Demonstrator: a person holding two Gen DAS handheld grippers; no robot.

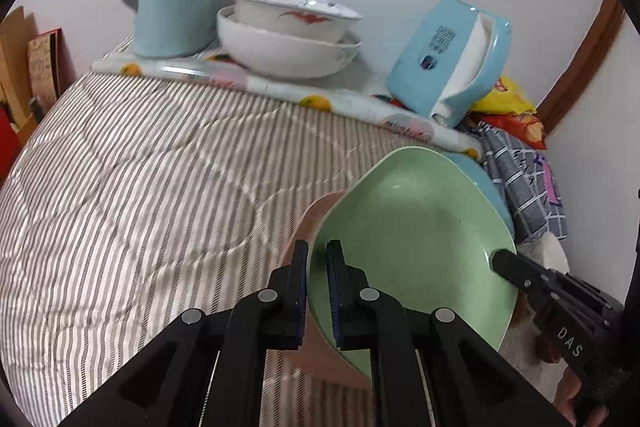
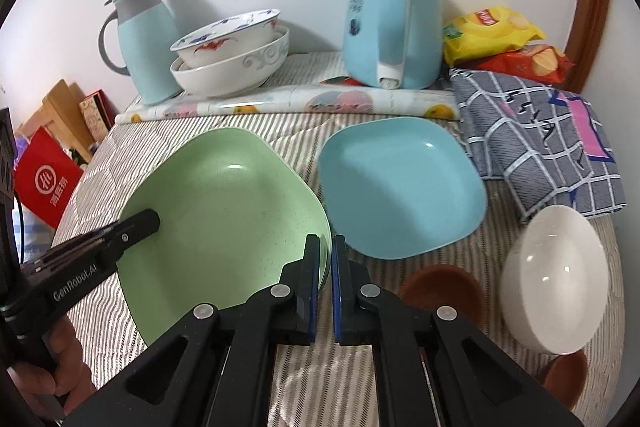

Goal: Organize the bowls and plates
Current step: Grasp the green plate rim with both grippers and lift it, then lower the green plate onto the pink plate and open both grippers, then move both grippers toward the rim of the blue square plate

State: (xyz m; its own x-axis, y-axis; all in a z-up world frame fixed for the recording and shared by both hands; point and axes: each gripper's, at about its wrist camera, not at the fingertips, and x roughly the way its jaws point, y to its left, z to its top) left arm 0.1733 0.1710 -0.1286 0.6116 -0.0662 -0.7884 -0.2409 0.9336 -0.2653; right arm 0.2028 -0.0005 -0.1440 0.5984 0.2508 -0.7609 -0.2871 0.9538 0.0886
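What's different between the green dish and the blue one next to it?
The green plate is pale green and lifted at a tilt, while the blue plate is sky blue and lies flat on the striped cloth. The green plate is pinched at opposite rims by the left gripper and right gripper; the blue plate is untouched. Both are shallow, rounded-square and empty.
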